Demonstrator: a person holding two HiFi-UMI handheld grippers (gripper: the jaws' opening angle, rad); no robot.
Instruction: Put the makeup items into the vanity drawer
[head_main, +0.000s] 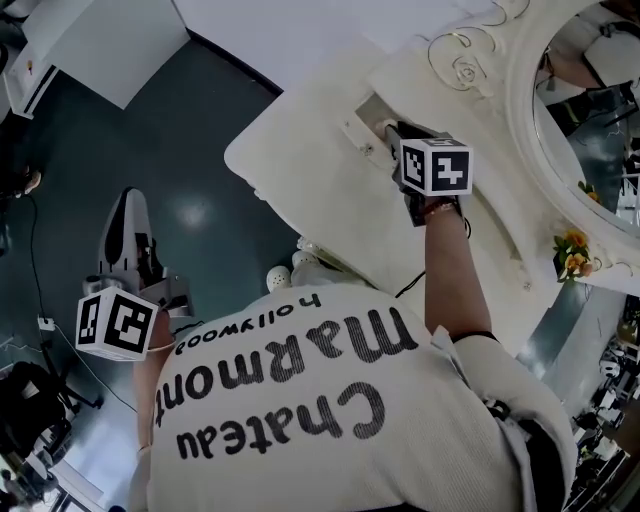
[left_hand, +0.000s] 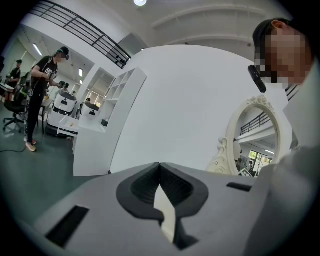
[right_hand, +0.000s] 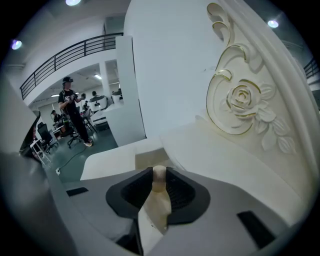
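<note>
My right gripper (head_main: 392, 133) reaches over the cream vanity (head_main: 300, 150) to the drawer (head_main: 368, 112) set in its raised back part. In the right gripper view its jaws are shut on the drawer's small cream knob (right_hand: 159, 176), and the drawer front (right_hand: 145, 159) lies just beyond. My left gripper (head_main: 127, 212) hangs low at my left side over the dark floor, well away from the vanity. In the left gripper view it (left_hand: 160, 169) is shut with nothing between the jaws. No makeup item shows in any view.
An oval mirror (head_main: 590, 110) with a carved rose frame (right_hand: 242, 102) stands at the vanity's right, with small orange flowers (head_main: 572, 252) by its base. White round objects (head_main: 279, 277) sit under the vanity's front edge. A white partition (left_hand: 165, 105) and distant people show in the gripper views.
</note>
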